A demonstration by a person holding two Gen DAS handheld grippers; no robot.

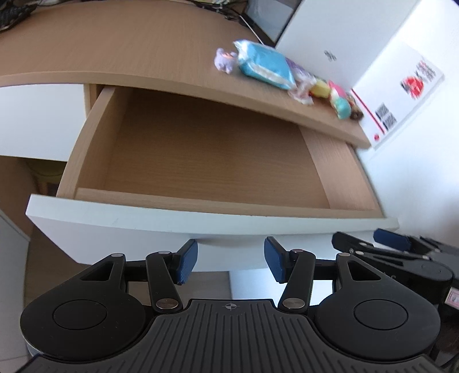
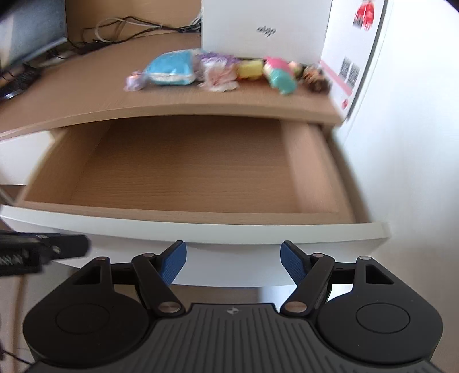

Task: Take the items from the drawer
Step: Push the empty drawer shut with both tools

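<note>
The wooden drawer (image 1: 200, 160) (image 2: 183, 172) is pulled out from under the desktop, and its visible floor is bare. A row of small items lies on the desktop: a purple toy (image 1: 225, 60), a blue packet (image 1: 264, 67) (image 2: 170, 69), a clear wrapper (image 2: 218, 76), a yellow piece (image 2: 249, 69) and a pink-and-teal toy (image 2: 279, 74). My left gripper (image 1: 231, 262) is open in front of the white drawer front (image 1: 172, 226). My right gripper (image 2: 233, 262) is open too, just before the same front (image 2: 258, 238). Neither holds anything.
A white box (image 1: 330, 43) (image 2: 266, 25) stands behind the items, with a white labelled panel (image 1: 401, 94) to the right. Cables (image 2: 129, 25) and a monitor (image 2: 31, 31) sit at the back left of the desk. The right gripper's body (image 1: 401, 255) shows beside my left one.
</note>
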